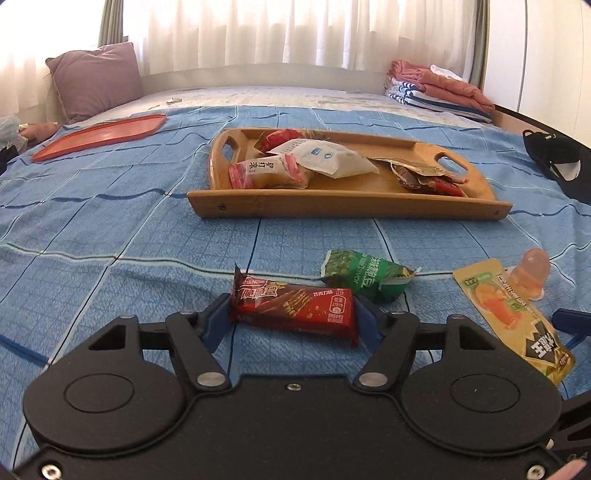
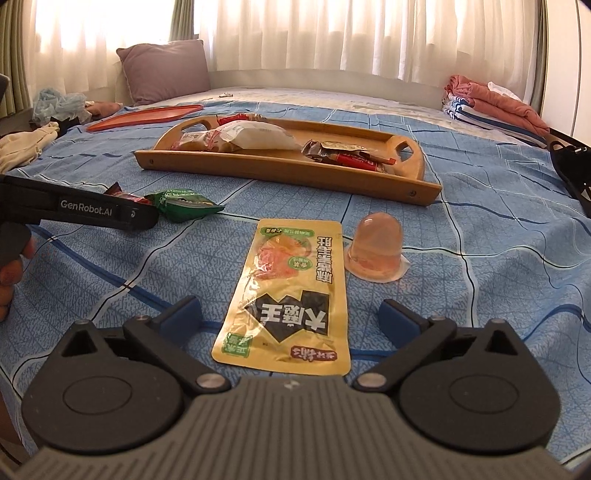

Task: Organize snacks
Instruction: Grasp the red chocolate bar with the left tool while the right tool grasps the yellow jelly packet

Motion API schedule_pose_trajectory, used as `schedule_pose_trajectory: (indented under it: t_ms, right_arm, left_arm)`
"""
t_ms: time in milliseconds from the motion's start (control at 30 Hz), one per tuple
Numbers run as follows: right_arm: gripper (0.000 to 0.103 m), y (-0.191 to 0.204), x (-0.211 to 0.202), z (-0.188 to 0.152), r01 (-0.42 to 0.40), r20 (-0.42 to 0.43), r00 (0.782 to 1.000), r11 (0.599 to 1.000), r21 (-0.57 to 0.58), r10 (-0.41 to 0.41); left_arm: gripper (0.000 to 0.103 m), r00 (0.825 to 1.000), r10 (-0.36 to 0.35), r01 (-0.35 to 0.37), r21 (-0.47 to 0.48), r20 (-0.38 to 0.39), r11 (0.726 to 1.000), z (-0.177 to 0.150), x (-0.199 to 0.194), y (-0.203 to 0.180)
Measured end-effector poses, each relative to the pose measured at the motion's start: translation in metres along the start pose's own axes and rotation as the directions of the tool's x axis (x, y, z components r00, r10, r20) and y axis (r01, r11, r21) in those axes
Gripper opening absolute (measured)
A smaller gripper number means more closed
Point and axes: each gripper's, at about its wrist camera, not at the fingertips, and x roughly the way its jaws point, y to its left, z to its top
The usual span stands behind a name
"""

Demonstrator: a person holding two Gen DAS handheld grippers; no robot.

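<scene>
Two grippers work over a blue bed (image 1: pixel 110 229). The left gripper (image 1: pixel 293 317) clasps a red wafer bar (image 1: pixel 295 308); the right gripper (image 2: pixel 291 319) sits spread wide around a yellow pouch (image 2: pixel 288 295), near a wooden tray (image 1: pixel 351 208).

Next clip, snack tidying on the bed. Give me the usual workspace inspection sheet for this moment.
Surface: blue checked bedspread.
Job's things: wooden tray holding several packets; red wafer bar, green packet, yellow pouch and jelly cup lie loose in front of it.
Clutter: orange tray, black mask.
Grippers: left gripper straddles the wafer bar, closure unclear; right gripper open around the pouch.
Cables: nothing seen.
Surroundings: purple pillow, folded laundry, curtains.
</scene>
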Motion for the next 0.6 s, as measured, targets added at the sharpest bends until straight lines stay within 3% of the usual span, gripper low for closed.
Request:
schedule_pose_trajectory:
  t_ms: [267,433,567,600]
  right_arm:
    - [0.101,-0.001,-0.005,0.001,0.005,0.013,1.000,1.000,0.006,-0.005]
    - [0.088,0.005,-0.012,0.002,-0.003,0.017,1.000,1.000,0.004,0.003]
    - [0.069,0.008,-0.018,0.001,-0.007,0.030,1.000,1.000,0.026,0.006]
    - [0.068,0.007,-0.021,0.001,-0.011,0.038,0.999,0.999,0.037,0.009]
  left_arm:
    - [0.067,0.999,-0.035,0.035,-0.017,0.001,0.999,-0.004,-0.028,-0.004]
    - [0.067,0.999,-0.034,0.034,0.007,0.013,0.999,-0.004,-0.045,-0.009]
    - [0.067,0.999,-0.048,0.048,0.008,0.024,0.999,-0.002,-0.057,-0.010]
    - [0.067,0.998,-0.057,0.057,0.007,0.025,0.998,-0.002,-0.060,-0.010]
